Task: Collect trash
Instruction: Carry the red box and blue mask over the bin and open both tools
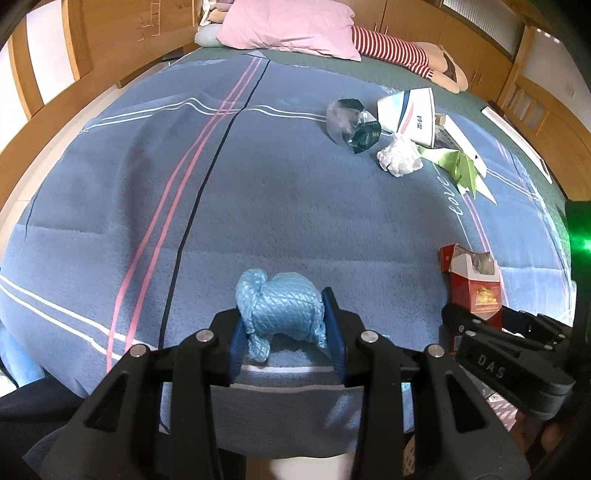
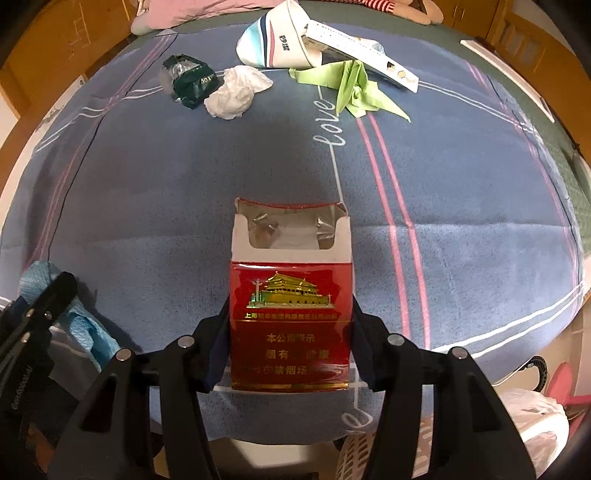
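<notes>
My left gripper is shut on a crumpled light-blue tissue, held just above the bed's near edge. My right gripper is shut on an open red cigarette pack with a gold building printed on it; its lid is flipped back. In the left wrist view the same cigarette pack shows at the right with the right gripper around it. In the right wrist view the blue tissue sits at the lower left. Further up the bed lie a white tissue wad, a dark green wrapper and green paper.
The blue striped blanket covers the bed. A white paper bag and a long white box lie at the far side, with a pink pillow beyond. A white plastic bag sits below the bed's edge at lower right.
</notes>
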Tool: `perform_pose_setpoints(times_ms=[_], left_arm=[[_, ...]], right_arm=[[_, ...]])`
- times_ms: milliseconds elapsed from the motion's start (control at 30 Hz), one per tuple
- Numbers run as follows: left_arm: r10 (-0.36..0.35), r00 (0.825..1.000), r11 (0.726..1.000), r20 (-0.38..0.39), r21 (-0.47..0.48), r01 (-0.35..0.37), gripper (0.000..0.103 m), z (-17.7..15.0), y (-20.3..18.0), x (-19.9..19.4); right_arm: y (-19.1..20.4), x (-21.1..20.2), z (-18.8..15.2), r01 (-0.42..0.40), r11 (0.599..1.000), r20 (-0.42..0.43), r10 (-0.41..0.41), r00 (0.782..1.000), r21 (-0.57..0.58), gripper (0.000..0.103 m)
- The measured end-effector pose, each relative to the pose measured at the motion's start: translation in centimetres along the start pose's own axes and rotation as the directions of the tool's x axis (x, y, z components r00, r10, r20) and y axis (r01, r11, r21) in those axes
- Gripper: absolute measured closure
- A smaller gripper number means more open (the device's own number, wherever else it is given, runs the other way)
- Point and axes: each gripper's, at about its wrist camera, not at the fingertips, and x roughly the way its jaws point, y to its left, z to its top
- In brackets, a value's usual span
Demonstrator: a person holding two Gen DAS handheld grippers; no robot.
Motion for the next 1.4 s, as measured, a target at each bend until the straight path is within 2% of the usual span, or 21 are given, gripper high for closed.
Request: perform_pose_setpoints(times_ms=[133,300,433,533,667,833,933,1033,1100,1167,1233,1267,1300,1400], left_arm=[[-0.007,1.000,1.000,0.011,-0.005,0.007,0.065,0.1,0.1,-0.1],[-0.023,0.998,1.000,0.051,0.023,0.022,0.065,0.2,-0.5,-0.8],[-0.077,0.996,0.992,0.038,0.106,0.073,0.065,-0.1,-2.2,-0.9],[-0.119,0.991,0.980,0.064,0.168,0.106,0.065,-0.6,-3.6,-1.6],[-0.172,0.982,0.961,0.077,0.234,0.150,0.065,-1.3,-5.2,-2.4],[-0.237,0.967,0.929,0.095,0.312,0.197,0.065,-2.6,-6.7,-3.4],[-0.318,0.943,0.904,0.102,0.334,0.269,0.065,-3.4,-6.9,-4.7],[-0.367,0.924,0.879,0.112,0.366,0.305,0.065,-4.5,-7.5,-5.8],[-0.388,0.915,0.867,0.109,0.381,0.321,0.065,-5.4,-8.0,-6.4],[-0.416,0.904,0.860,0.101,0.367,0.355,0.065,-6.0,-8.2,-7.0],[-0.470,0.877,0.848,0.094,0.324,0.420,0.065,-6.4,-8.4,-8.1],[-0.507,0.857,0.832,0.091,0.313,0.459,0.065,-6.8,-8.8,-8.9],[-0.536,0.840,0.814,0.086,0.318,0.486,0.065,-7.2,-9.5,-9.8],[-0.587,0.808,0.763,0.059,0.374,0.527,0.065,-8.5,-12.4,-12.1]], right_arm=[[-0.5,-0.5,0.0,-0.030,0.999,0.023,0.030,0.999,0.037,0.047],[-2.4,-4.8,-0.2,-0.071,0.995,0.148,0.060,0.987,0.075,0.048],[-5.1,-11.0,-2.1,-0.159,0.985,0.307,0.130,0.943,0.070,0.048],[-7.6,-14.1,-3.5,-0.161,0.985,0.348,0.131,0.928,0.059,0.047],[-11.7,-16.5,-7.1,-0.163,0.981,0.349,0.116,0.930,0.107,0.047],[-14.8,-16.0,-12.5,-0.115,0.980,0.238,0.074,0.969,0.163,0.047],[-15.9,-14.8,-15.0,-0.124,0.978,0.162,0.097,0.982,0.168,0.047],[-16.7,-13.0,-17.2,-0.096,0.981,0.028,0.092,0.995,0.167,0.046],[-17.4,-13.5,-17.9,-0.085,0.978,0.063,0.074,0.995,0.191,0.035],[-18.8,-15.0,-18.3,-0.129,0.957,0.151,0.092,0.984,0.259,0.027],[-20.2,-16.3,-18.5,-0.206,0.923,0.227,0.136,0.964,0.325,0.026],[-20.9,-16.8,-18.5,-0.228,0.907,0.258,0.140,0.956,0.353,0.026],[-21.6,-17.5,-18.4,-0.238,0.895,0.291,0.129,0.948,0.377,0.026],[-22.9,-19.3,-18.5,-0.261,0.868,0.378,0.093,0.921,0.423,0.026]])
